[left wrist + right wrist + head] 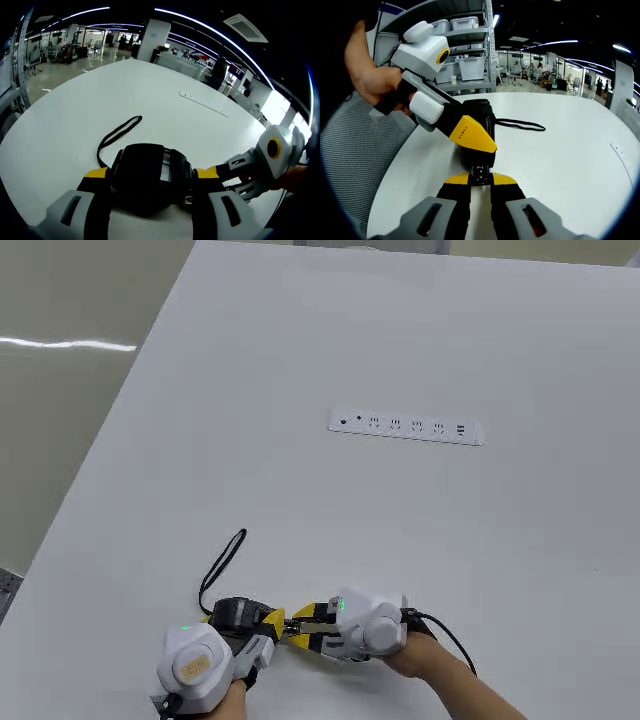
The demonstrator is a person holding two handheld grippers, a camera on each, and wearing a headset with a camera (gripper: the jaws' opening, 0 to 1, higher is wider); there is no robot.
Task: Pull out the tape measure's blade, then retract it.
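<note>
Tape measure gripped by both tools, lower left of the head view; blade pull about to start.
Left tool [150,175] clamps the black tape measure [236,613] on the table [400,340]; right tool [480,180] is closed on the blade tip [480,172]. The next move likely calls for drawing the right tool straight away.

The white left gripper [151,176], its black fingers [95,174] yellow-tipped, sits in the person's left hand [370,70] and clamps the black tape measure case [142,162] from both sides. The matching right gripper [481,179], held in the right hand [415,652], faces it, pinching the blade's metal tip [480,171].
</note>
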